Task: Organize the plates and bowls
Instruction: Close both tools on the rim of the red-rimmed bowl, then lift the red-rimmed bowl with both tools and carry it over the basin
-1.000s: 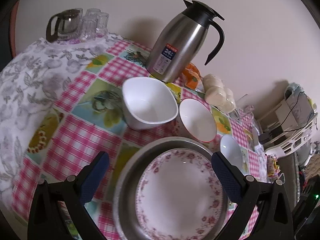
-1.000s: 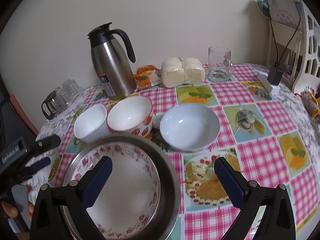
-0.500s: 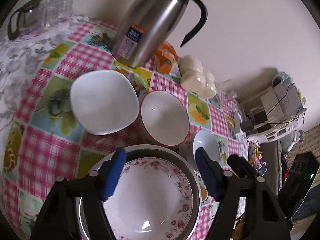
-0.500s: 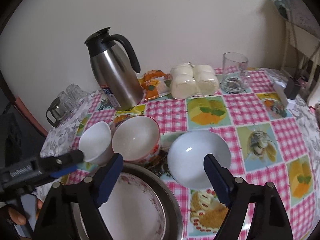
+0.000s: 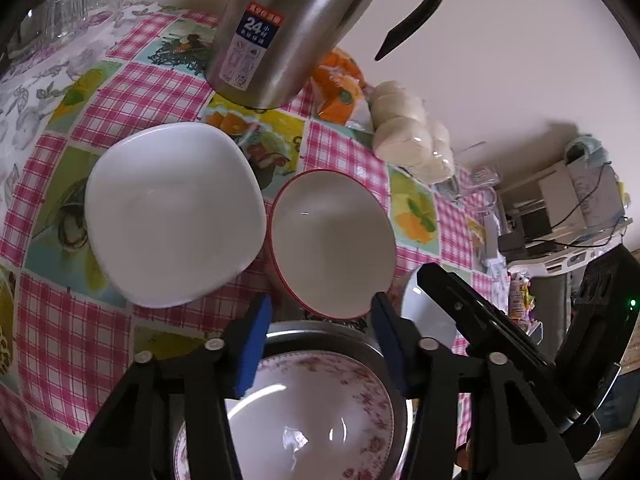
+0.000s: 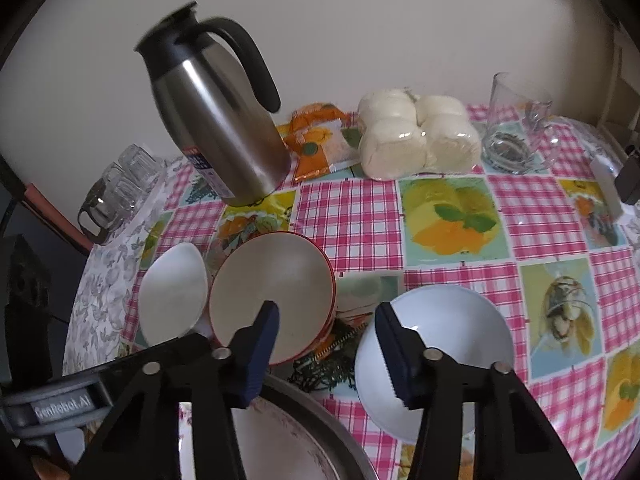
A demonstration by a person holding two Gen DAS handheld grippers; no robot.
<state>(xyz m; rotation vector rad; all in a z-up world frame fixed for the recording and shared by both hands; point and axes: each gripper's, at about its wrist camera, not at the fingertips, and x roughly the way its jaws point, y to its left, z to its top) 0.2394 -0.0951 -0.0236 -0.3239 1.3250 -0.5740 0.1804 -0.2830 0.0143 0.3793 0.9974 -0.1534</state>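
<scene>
Closing in on the bowls with both grippers: a second ago the jaws were spread wide over the metal tray, now both have narrowed and moved forward past its rim.

Checked tablecloth (image 6: 360,212) covers the table. Metal tray (image 5: 352,334) sits nearest me, holding the floral-rim plate (image 5: 320,412); nothing else shows in it.

Left gripper (image 5: 320,316): jaws part-open, spread about as wide as the red-rimmed bowl (image 5: 332,240), tips at the bowl's near edge, one to each side. Not pinching it yet. Bowl is empty and nearly touches the square white bowl (image 5: 172,216) on its left, also empty.

Right gripper (image 6: 326,320): jaws part-open, holding nothing. Its left fingertip overlaps the red-rimmed bowl (image 6: 272,296) in view, its right fingertip sits over the near-left rim of the round white bowl (image 6: 440,344). Cannot tell whether either touches. That bowl is empty too and stands apart from the red-rimmed one. In the left view the right gripper's black body (image 5: 500,328) crosses in front of the round white bowl (image 5: 428,316).

Behind the bowls: steel thermos jug (image 6: 216,120), bagged steamed buns (image 6: 416,136), orange snack packet (image 6: 320,140), glass mug (image 6: 516,124).
</scene>
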